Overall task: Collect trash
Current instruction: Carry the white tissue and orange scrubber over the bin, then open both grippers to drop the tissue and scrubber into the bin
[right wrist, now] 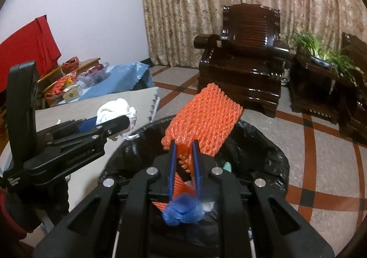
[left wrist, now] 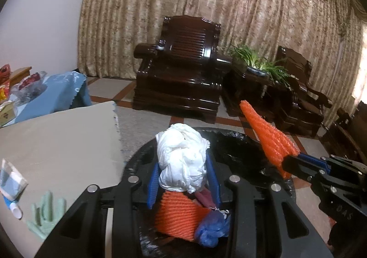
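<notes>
Both grippers hang over the black-lined trash bin (left wrist: pixel 229 143). The left gripper (left wrist: pixel 183 180) has its fingers clamped on a crumpled white tissue wad (left wrist: pixel 183 159). The right gripper (right wrist: pixel 184 166) pinches an orange foam net sleeve (right wrist: pixel 204 120) above the bin's opening.

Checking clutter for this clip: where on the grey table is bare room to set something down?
The grey table is bare across its middle and far corner toward the bin. Its near left edge is crowded: green glove and tube.
</notes>
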A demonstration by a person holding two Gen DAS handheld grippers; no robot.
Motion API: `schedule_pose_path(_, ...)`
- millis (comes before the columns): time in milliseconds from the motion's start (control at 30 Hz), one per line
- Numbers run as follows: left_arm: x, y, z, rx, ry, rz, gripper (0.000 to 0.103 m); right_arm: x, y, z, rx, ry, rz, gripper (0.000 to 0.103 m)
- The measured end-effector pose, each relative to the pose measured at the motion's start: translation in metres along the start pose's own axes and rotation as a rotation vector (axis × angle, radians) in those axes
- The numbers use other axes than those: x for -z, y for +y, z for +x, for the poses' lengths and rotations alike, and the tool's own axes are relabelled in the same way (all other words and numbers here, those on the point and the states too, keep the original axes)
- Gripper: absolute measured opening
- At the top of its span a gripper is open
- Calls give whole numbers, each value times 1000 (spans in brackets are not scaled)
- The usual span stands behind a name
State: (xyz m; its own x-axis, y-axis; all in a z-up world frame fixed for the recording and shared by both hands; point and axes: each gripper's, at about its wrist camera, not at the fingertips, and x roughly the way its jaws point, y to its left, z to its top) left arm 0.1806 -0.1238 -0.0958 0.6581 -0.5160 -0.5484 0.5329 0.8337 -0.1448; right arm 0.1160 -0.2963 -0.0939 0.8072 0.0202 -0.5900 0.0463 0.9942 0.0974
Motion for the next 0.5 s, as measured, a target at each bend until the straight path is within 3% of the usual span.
schedule_pose_path(300, 7, -18, 36, 44, 65, 6, 43, 18, -26, 20, 30, 60, 24, 14)
schedule_pose_path(367, 9, -17, 39, 49, 77, -8, 60, 23, -30, 25, 43, 76, 26, 18)
schedule_pose_path(433, 10, -14, 40, 48, 76, -20, 67, 27, -33, 28, 53, 90, 33, 19)
schedule_pose_path(467, 12, -10, 38, 46, 75, -19, 69, 29, -35, 29, 55, 95, 38, 26)
schedule_pose_path(500, 13, -9, 37, 41, 75, -18, 71, 31, -36, 30, 61, 99, 43, 39)
